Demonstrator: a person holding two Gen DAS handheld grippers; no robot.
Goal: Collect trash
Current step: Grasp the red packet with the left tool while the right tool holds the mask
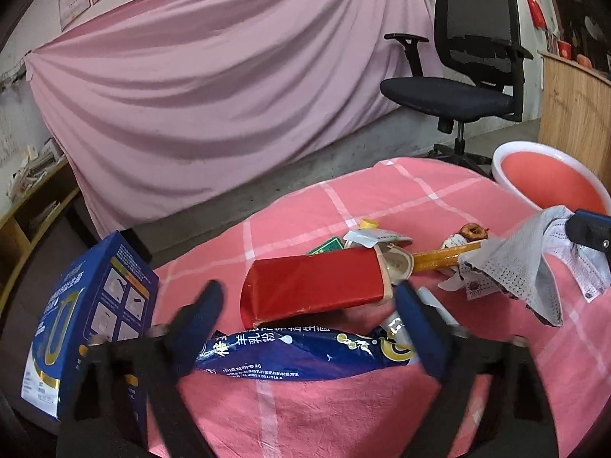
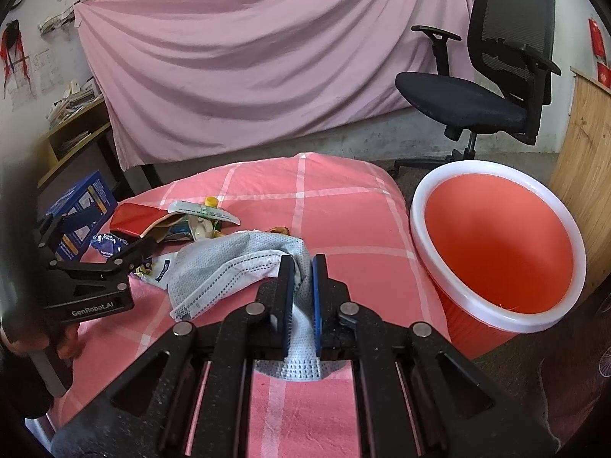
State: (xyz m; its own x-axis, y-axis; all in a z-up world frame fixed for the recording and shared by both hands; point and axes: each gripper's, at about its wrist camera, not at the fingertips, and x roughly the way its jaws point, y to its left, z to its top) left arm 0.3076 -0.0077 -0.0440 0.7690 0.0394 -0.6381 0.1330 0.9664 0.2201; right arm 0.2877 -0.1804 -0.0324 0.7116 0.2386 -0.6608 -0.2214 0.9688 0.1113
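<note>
My right gripper is shut on a grey-white face mask, which hangs off it above the pink checked table; the mask also shows in the left wrist view. My left gripper is open just over a blue foil packet, with a red carton beyond its tips. It also shows in the right wrist view. Behind lie a foil lid, a yellow stick, a squeezed tube with a yellow cap and other scraps. A red bin with a white rim stands right of the table.
A blue cardboard box stands upright at the table's left edge. A black office chair stands behind the bin. A pink sheet covers the back wall. A wooden shelf is at far left, a wooden panel at far right.
</note>
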